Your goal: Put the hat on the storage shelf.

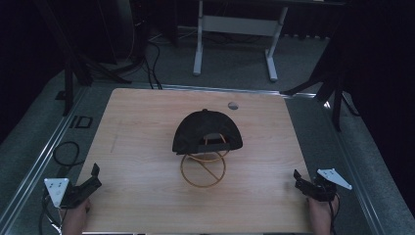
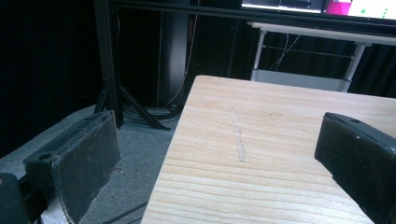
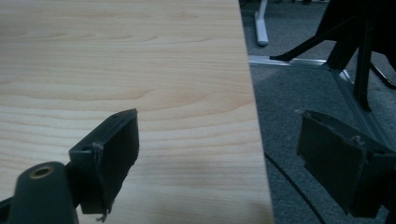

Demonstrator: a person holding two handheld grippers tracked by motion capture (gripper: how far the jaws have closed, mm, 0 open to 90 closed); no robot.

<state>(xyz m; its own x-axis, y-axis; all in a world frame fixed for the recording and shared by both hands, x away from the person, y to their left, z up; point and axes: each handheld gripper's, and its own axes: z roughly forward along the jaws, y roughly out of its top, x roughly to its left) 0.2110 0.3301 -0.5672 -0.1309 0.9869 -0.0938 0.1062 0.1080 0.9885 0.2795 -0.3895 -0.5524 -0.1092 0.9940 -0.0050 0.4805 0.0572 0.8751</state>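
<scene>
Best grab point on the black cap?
Probably the back strap of the black cap, from the near side: its rear opening faces the person above the wire stand. Both the left gripper and right gripper are open and far.

- We take this for a lab or recording studio: black curtains [image 1: 29, 44] close off the room at 10 and 2 o'clock.
- Dark tripod legs [image 1: 73, 73] stand on grey carpet [image 1: 235, 63].
- At 12 o'clock we see a white-framed desk [image 1: 235, 29]; monitors [image 2: 317, 5] glow above it.
</scene>
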